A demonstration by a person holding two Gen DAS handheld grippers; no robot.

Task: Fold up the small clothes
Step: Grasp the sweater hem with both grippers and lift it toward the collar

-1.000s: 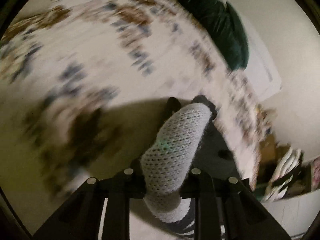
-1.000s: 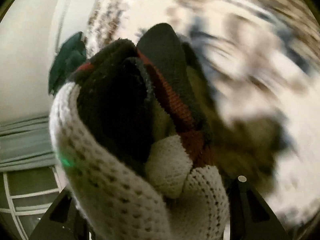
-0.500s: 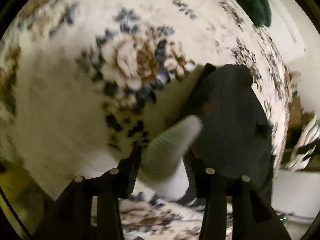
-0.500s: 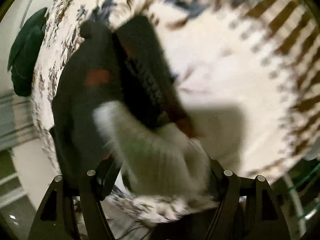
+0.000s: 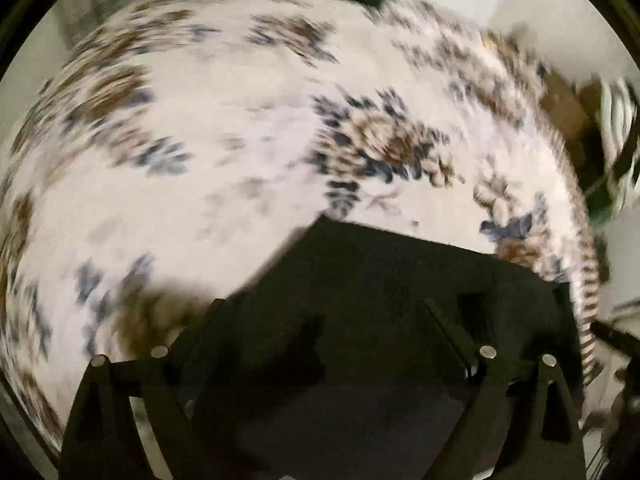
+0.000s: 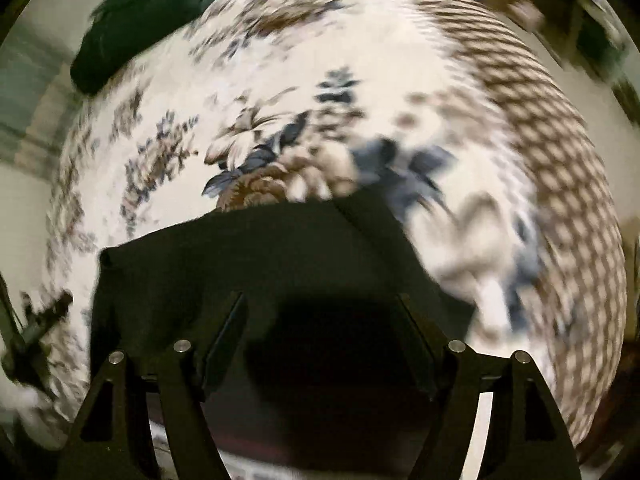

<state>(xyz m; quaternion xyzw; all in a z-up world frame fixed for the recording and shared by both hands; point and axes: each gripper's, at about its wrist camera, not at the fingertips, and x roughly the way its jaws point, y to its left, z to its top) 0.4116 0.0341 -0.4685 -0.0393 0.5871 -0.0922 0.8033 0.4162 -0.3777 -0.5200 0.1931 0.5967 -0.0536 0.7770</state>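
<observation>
Left claw (image 5: 320,320): I see my fingers spread wide, nothing between them.
Right claw (image 6: 320,312): wide apart as well, gripping nothing.
Garment (image 5: 400,288): a dark cloth lies flat on the spread, right under and just ahead of my left claw; both fingertips sit over it. I can't tell whether they touch it.
Same garment, right view (image 6: 260,256): it fills the space under and between my right fingers, its far edge just ahead of the tips.
Spread (image 5: 240,140): white with blue and brown flowers, reaching far ahead of both claws; much of it is blurred.
Green bundle (image 6: 140,20): well ahead and to the left of my right claw, at the spread's far edge.
</observation>
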